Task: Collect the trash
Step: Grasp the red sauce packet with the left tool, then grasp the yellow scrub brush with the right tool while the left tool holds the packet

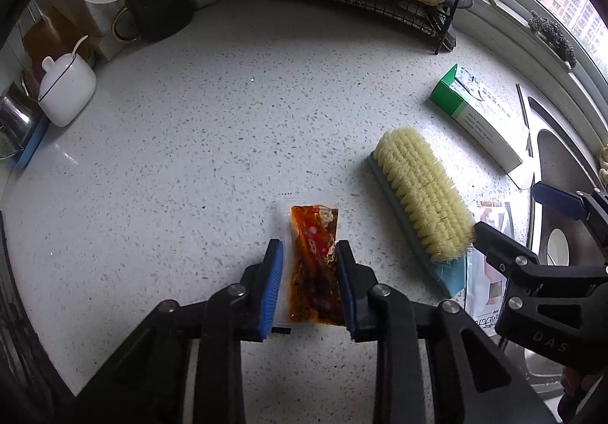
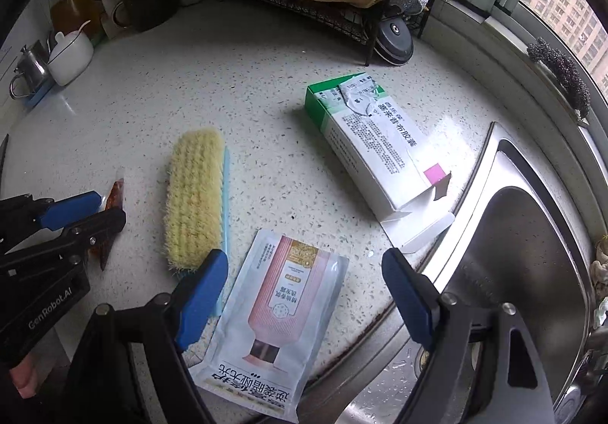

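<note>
A clear sauce packet (image 1: 313, 264) with red oily contents lies flat on the speckled counter (image 1: 190, 143). My left gripper (image 1: 309, 249) is shut on it, one blue pad pressing each long edge. In the right wrist view the left gripper (image 2: 104, 203) shows at the left with the packet's end (image 2: 116, 192) sticking out beyond its tips. A white and pink sachet (image 2: 281, 310) lies near the sink's edge. My right gripper (image 2: 304, 260) hangs open over its top end, touching nothing. A torn green and white carton (image 2: 376, 143) lies farther back.
A yellow-bristled scrub brush (image 1: 421, 192) lies between the two grippers, close to the right gripper's left finger. The steel sink (image 2: 513, 234) is at the right. A black wire rack (image 2: 304, 6), a utensil mug (image 1: 159, 10) and a white jar (image 1: 66, 89) stand at the back.
</note>
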